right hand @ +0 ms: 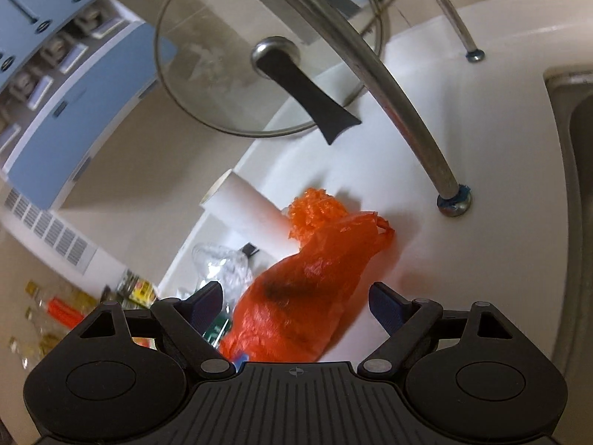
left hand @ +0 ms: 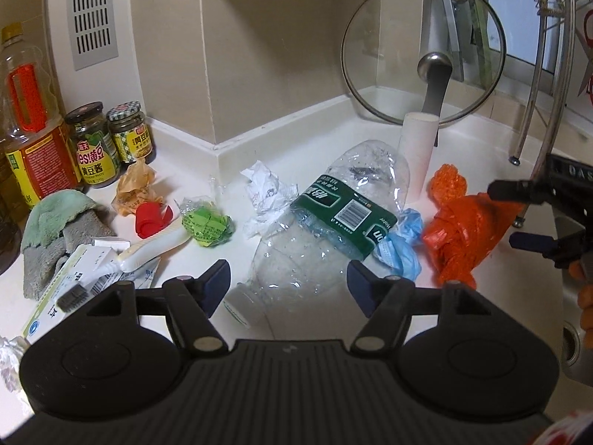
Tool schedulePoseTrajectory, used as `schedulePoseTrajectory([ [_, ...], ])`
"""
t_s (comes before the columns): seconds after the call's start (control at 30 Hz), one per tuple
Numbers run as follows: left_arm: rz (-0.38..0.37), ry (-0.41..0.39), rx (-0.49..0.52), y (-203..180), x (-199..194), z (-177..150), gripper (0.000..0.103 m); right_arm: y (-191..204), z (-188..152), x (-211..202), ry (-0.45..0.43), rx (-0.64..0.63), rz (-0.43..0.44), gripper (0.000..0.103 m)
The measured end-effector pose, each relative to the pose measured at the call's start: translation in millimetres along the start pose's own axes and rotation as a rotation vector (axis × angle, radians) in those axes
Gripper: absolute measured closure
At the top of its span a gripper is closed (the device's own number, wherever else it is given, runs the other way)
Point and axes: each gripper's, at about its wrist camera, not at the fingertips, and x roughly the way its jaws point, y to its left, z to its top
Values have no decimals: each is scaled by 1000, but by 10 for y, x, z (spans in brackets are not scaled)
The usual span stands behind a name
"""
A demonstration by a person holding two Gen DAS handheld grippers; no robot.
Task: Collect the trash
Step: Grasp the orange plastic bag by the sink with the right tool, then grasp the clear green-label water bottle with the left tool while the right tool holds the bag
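Left tongs (left hand: pixel 287 285): spread wide, empty, flanking the crushed water bottle (left hand: pixel 326 230) lying on the worktop (left hand: pixel 481 307). Right tongs (right hand: pixel 294 306): wide, empty, around the orange plastic bag (right hand: pixel 307 296). Risk (judged): slick bottle squirts sideways, scattering the crumpled paper (left hand: pixel 268 194).

Left tongs (left hand: pixel 287 283): black ribbed body, two round discs flanking it, silver pivot pins, dark blue pads (left hand: pixel 213 283). Right tongs (right hand: pixel 296 304): same build, small crosshair mark on the ribbed body just behind the blue pads (right hand: pixel 387 306).
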Motion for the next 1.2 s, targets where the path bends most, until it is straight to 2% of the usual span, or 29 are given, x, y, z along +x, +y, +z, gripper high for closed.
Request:
schedulePoseTrajectory([
  [0.3, -12, 3, 40, -16, 124, -14, 31, -100, 17, 156, 4, 88, 18, 18],
  [0.33, -15, 4, 42, -16, 141, -13, 31, -90, 18, 152, -2, 81, 20, 23],
  [0.37, -17, 5, 44, -17, 156, -12, 30, -83, 23, 147, -9, 72, 19, 36],
  [0.43, -22, 9, 51, -20, 183, -13, 30, -79, 35, 162, -2, 65, 23, 55],
  [0.57, -26, 14, 75, -39, 238, -13, 28, -65, 73, 106, -17, 52, 35, 68],
  [0.7, -25, 16, 108, -51, 303, -8, 23, 111, 128, -44, -49, -75, 20, 70],
  [0.93, -37, 44, 171, -92, 492, 11, 20, 534, 116, -178, -74, -381, -83, 70],
  [1.2, -44, 70, 238, -142, 708, 34, 18, 633, 4, -101, -53, -512, -150, 70],
])
